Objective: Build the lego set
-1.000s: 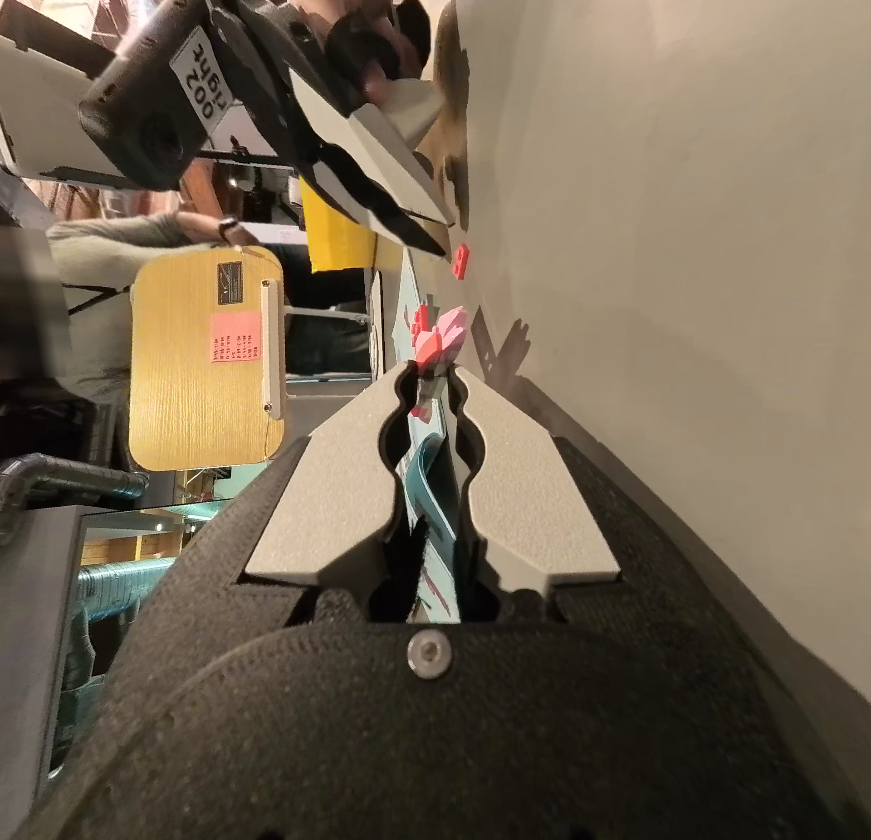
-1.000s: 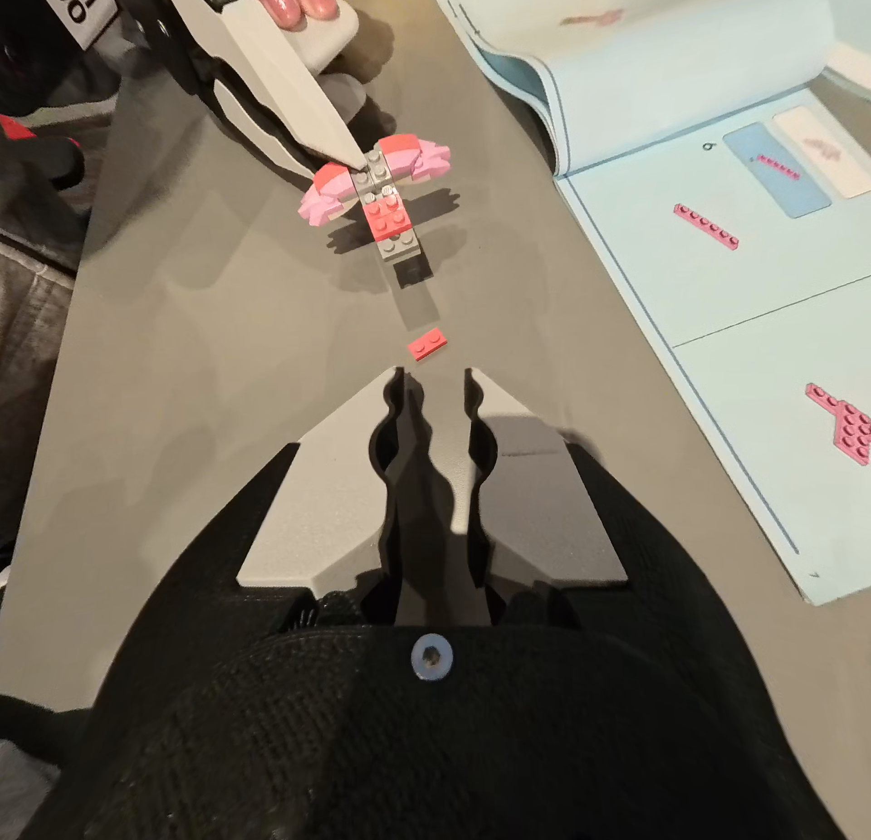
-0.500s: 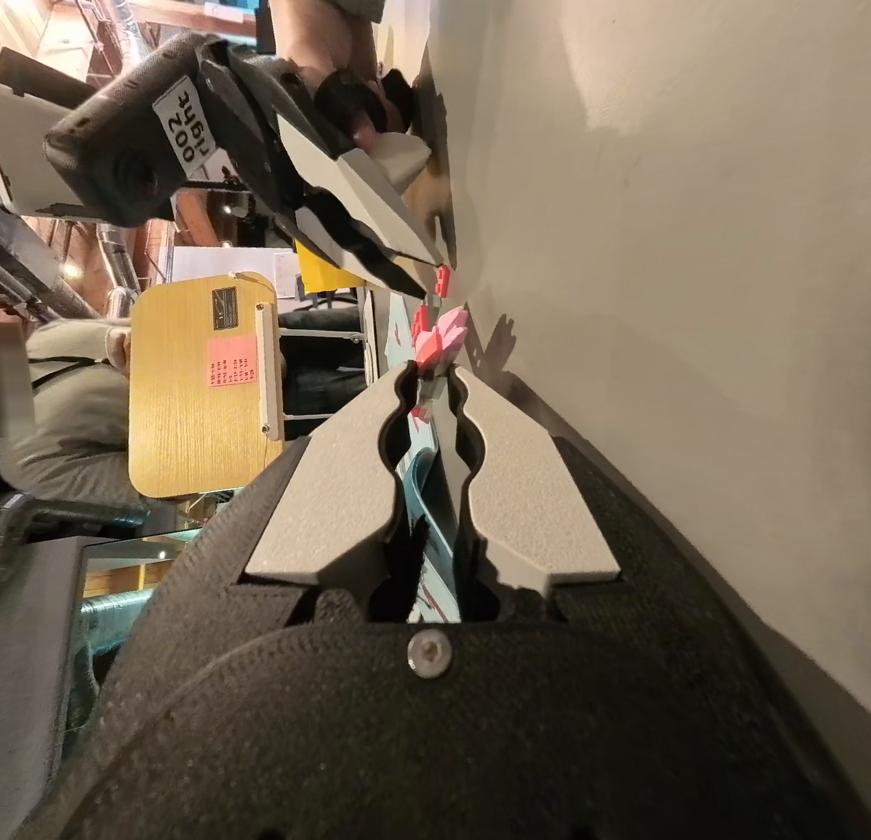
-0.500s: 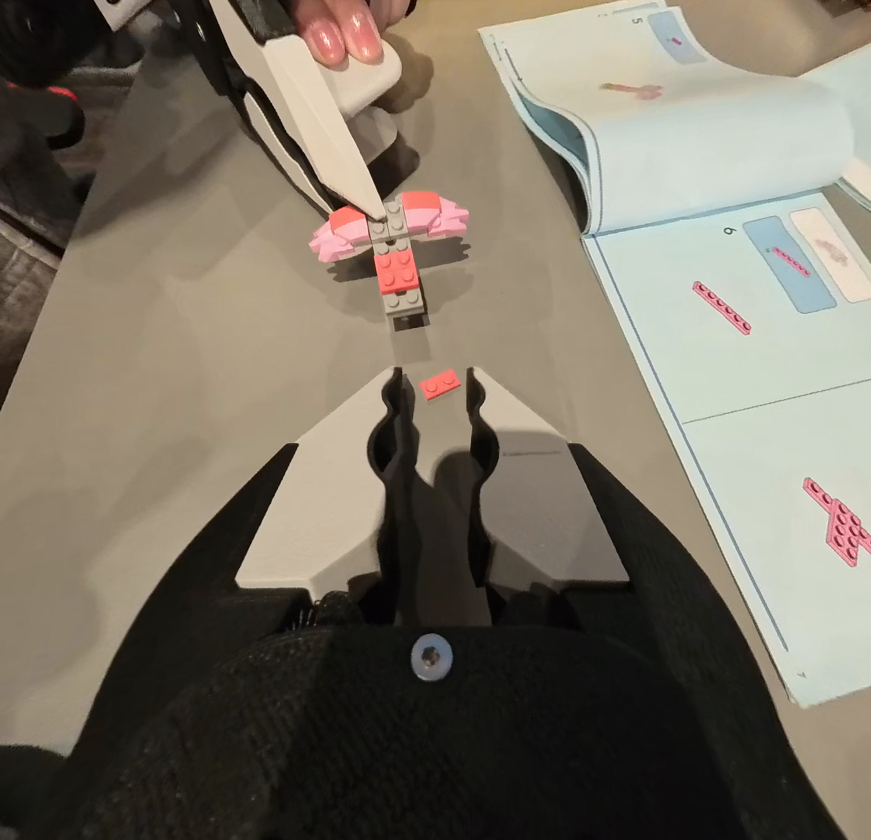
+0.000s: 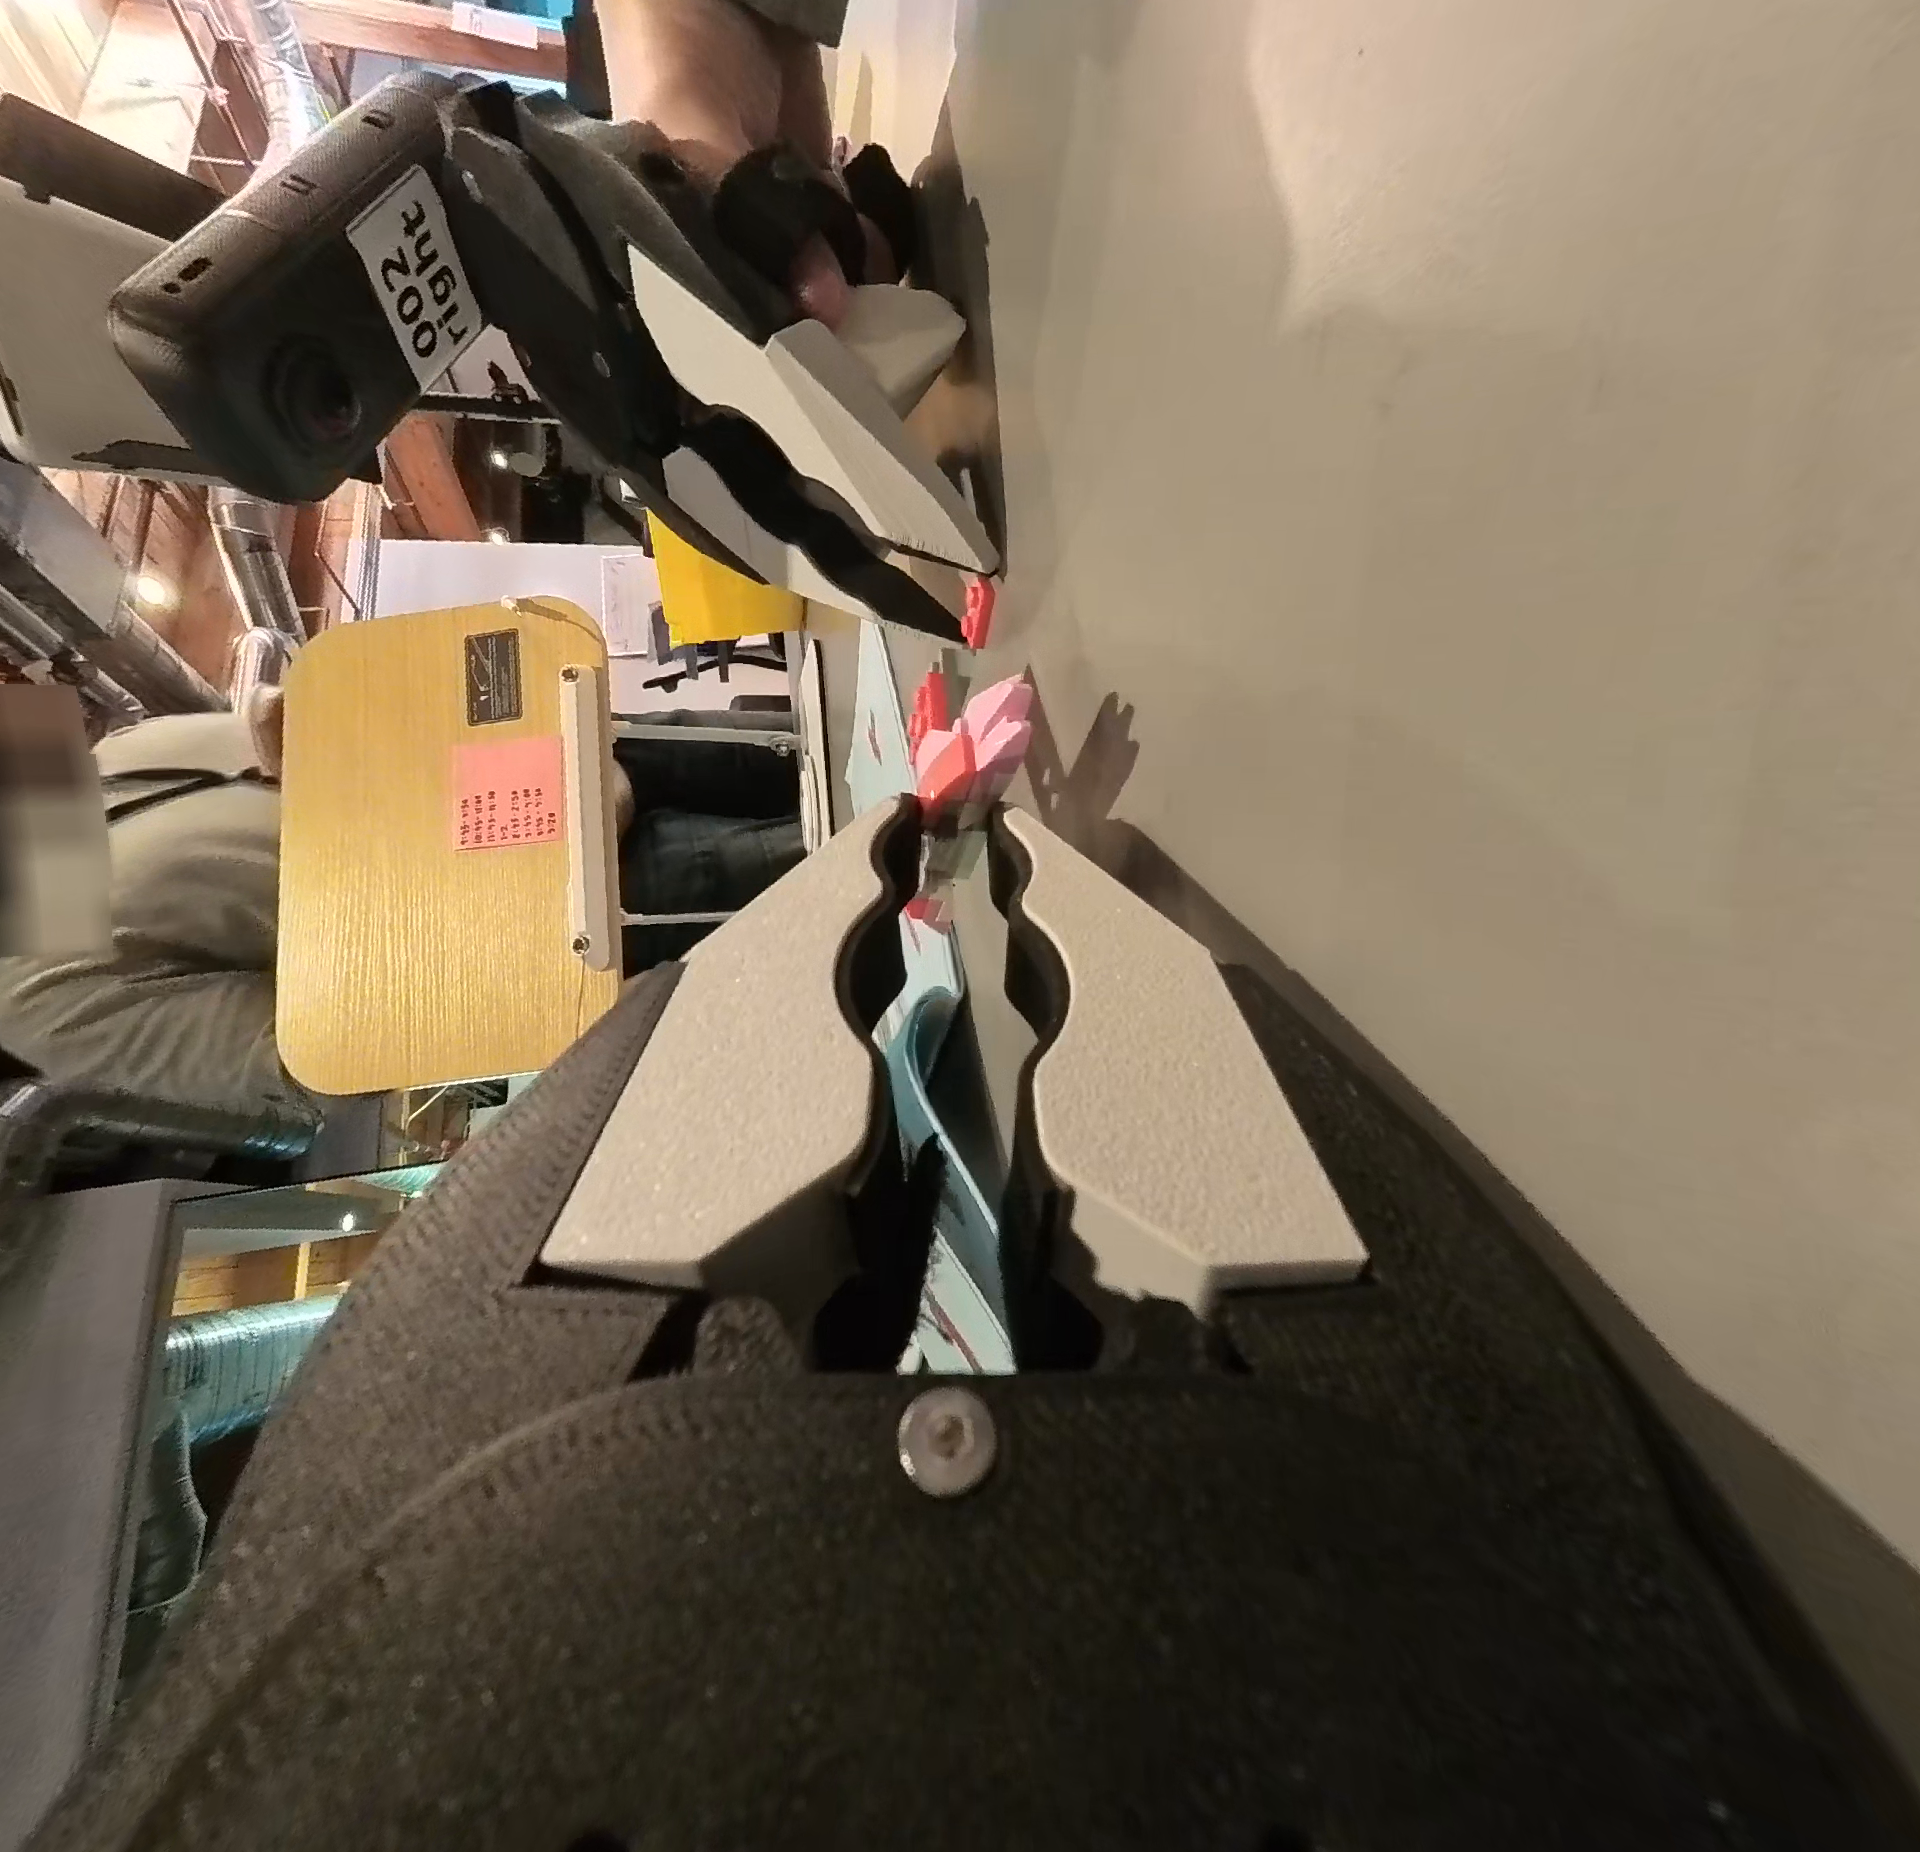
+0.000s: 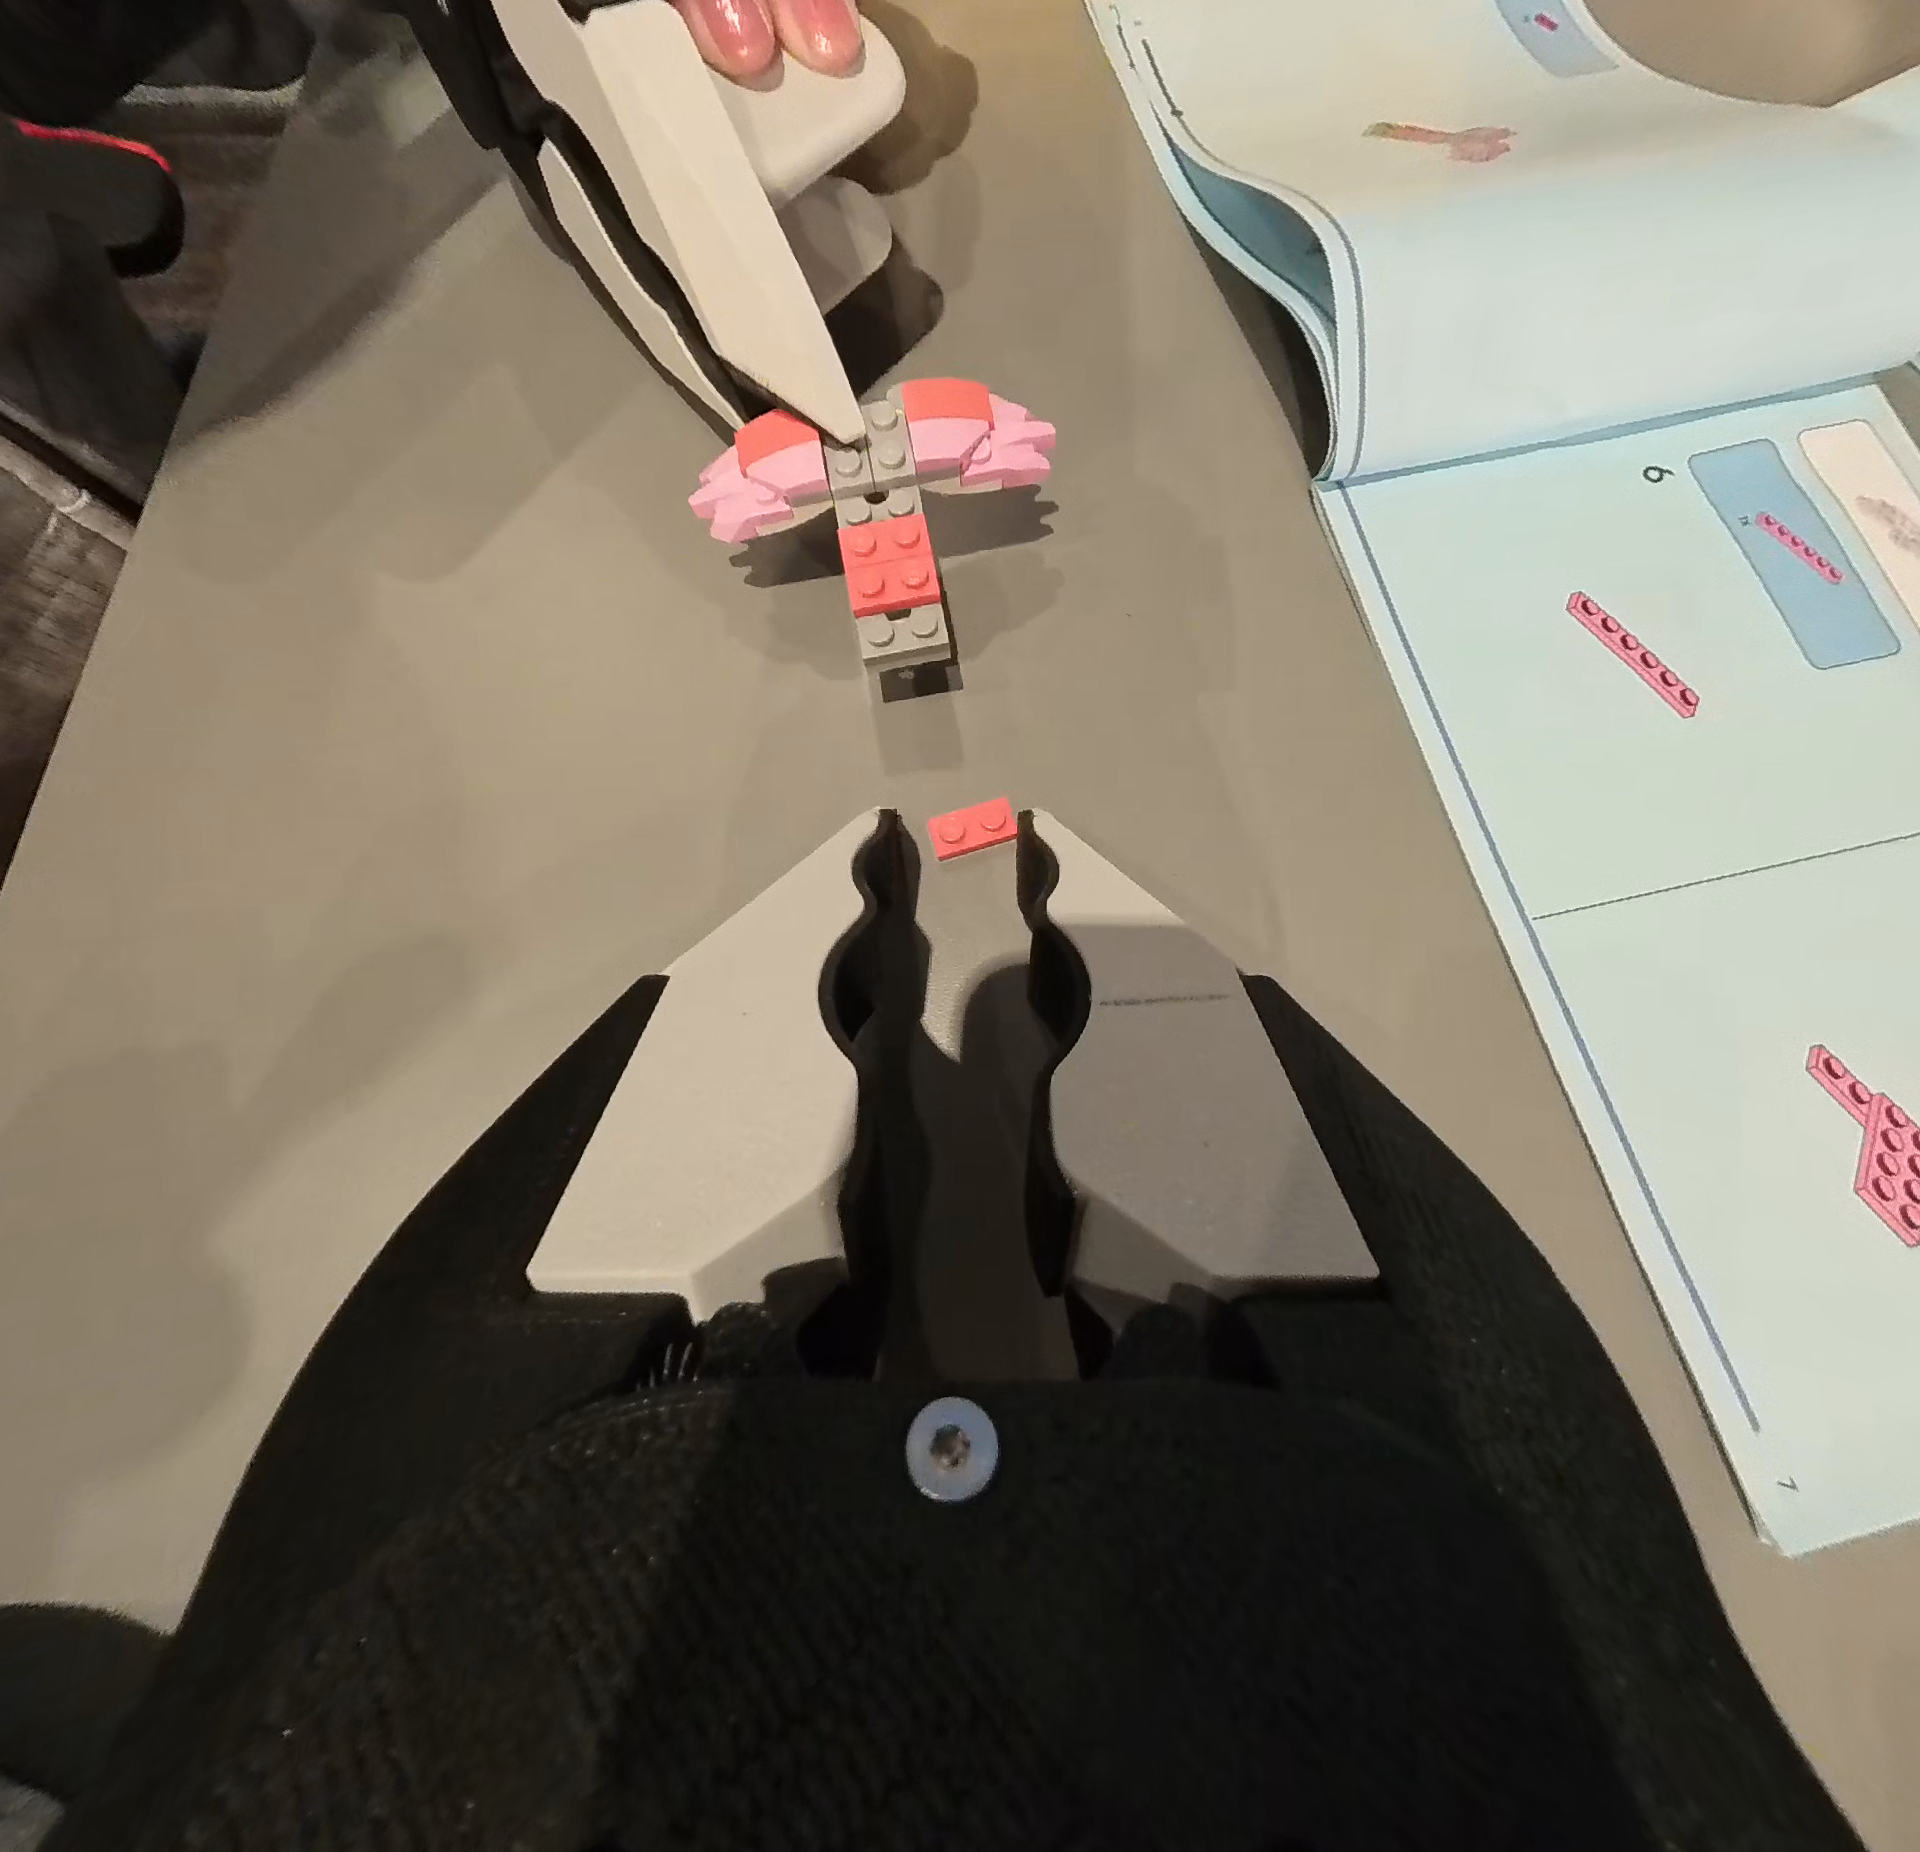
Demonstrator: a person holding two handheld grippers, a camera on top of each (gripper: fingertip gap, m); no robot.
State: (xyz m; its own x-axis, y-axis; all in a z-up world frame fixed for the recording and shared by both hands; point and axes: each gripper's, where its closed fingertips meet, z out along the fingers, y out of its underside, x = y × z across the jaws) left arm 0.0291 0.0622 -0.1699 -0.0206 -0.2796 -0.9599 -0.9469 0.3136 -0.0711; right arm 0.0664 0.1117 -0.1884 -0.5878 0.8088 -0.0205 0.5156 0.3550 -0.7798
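A pink, coral and grey lego model (image 6: 883,555) rests on the grey table (image 6: 416,867); it also shows in the left wrist view (image 5: 977,753). My left gripper (image 5: 951,826) is turned on its side and shut on the model's grey far end, which the right wrist view (image 6: 842,431) also shows. A small coral two-stud plate (image 6: 971,828) lies flat just in front of the model. My right gripper (image 6: 956,826) is open, a fingertip on each side of the plate with small gaps. The left wrist view shows its tips (image 5: 971,587) down at the plate (image 5: 977,613).
An open light-blue instruction booklet (image 6: 1558,244) lies to the right of the model, with one page curled up. A person's hand (image 6: 769,5) holds the left gripper. Beyond the table edge there is a wooden chair back (image 5: 436,846) and a seated person (image 5: 156,867).
My right gripper has moved forward and down until its tips straddle the small coral plate. My left gripper has kept its hold on the model, which has barely moved.
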